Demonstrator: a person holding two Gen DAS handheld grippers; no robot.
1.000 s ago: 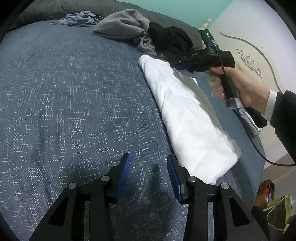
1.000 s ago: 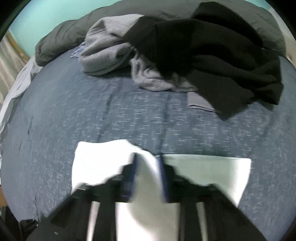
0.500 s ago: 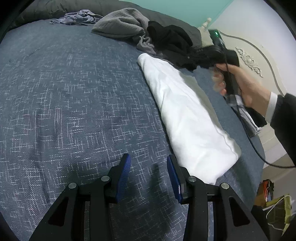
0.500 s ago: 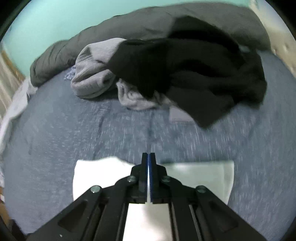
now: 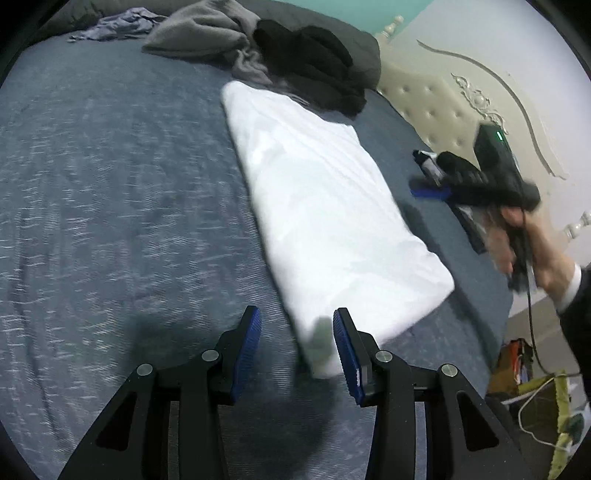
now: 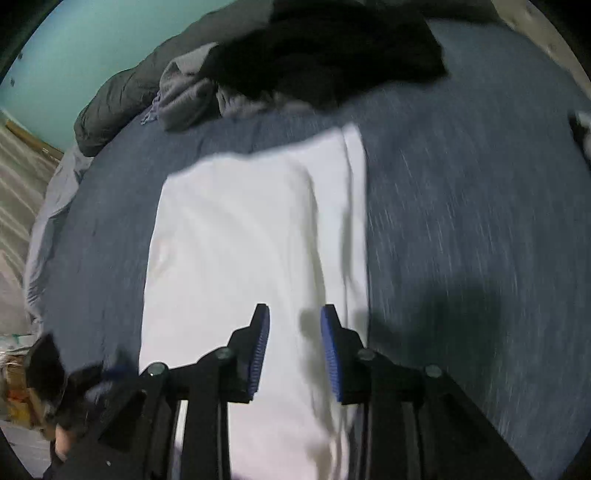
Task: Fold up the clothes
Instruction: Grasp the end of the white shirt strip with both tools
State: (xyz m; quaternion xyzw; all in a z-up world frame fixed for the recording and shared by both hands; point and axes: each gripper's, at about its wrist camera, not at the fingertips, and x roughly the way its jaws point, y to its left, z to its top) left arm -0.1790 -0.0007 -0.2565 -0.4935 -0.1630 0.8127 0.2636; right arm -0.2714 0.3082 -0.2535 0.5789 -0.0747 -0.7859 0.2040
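One white garment (image 5: 325, 206), folded into a long flat strip, lies on the blue bedspread (image 5: 110, 192) toward the right side of the bed, running from the near edge to the far pile. The left gripper (image 5: 297, 341) hovers at the strip's near left corner with its jaws open and nothing between them; the corner sits just inside the right pad. The right gripper (image 6: 294, 345) hangs over the near end of the same strip, jaws parted and empty, casting a shadow on the cloth. In the left wrist view that gripper shows blurred at the right of the bed, held by one hand (image 5: 546, 258) in a dark sleeve. At the far side lie three loose garments: a grey one (image 5: 207, 37), a black one (image 5: 314, 59) and a smaller bluish one (image 5: 114, 26). A cream headboard (image 5: 461, 96) stands at the right.
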